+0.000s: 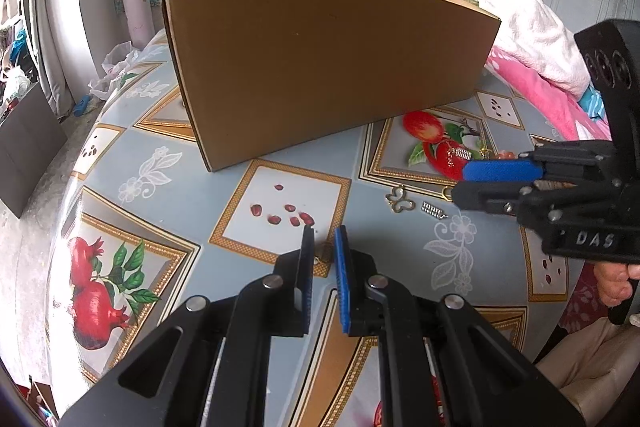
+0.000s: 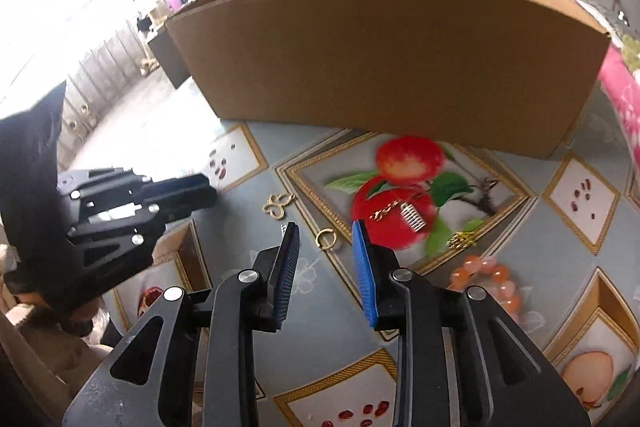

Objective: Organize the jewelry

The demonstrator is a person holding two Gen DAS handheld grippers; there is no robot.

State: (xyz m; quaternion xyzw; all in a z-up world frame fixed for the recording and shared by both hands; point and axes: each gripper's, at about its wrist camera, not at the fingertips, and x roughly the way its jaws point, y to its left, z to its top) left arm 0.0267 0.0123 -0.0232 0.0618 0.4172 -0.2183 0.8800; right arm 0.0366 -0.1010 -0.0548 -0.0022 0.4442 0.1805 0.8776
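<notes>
Jewelry lies scattered on the fruit-patterned tablecloth in front of an open cardboard box (image 1: pixel 320 67) (image 2: pixel 380 67). My right gripper (image 2: pixel 325 233) (image 1: pixel 460 183) is open just above a small gold ring (image 2: pixel 326 239), which lies between its fingertips, untouched. Near it are a gold butterfly pendant (image 2: pixel 276 205) (image 1: pixel 400 201), a silver comb clip (image 2: pixel 414 217) (image 1: pixel 462 153), a small gold charm (image 2: pixel 462 239) and an orange bead bracelet (image 2: pixel 488 283). A second silver piece (image 1: pixel 432 209) lies beside the butterfly. My left gripper (image 1: pixel 324 239) (image 2: pixel 200 191) hovers over the cloth, barely open and empty.
A pink blanket (image 1: pixel 532 87) and a white towel (image 1: pixel 536 31) are piled at the table's right side. A hand (image 1: pixel 616 283) holds the right gripper's handle. The table's rounded edge (image 1: pixel 60 187) drops to the floor on the left. A pale vase (image 1: pixel 136 3) stands behind the box.
</notes>
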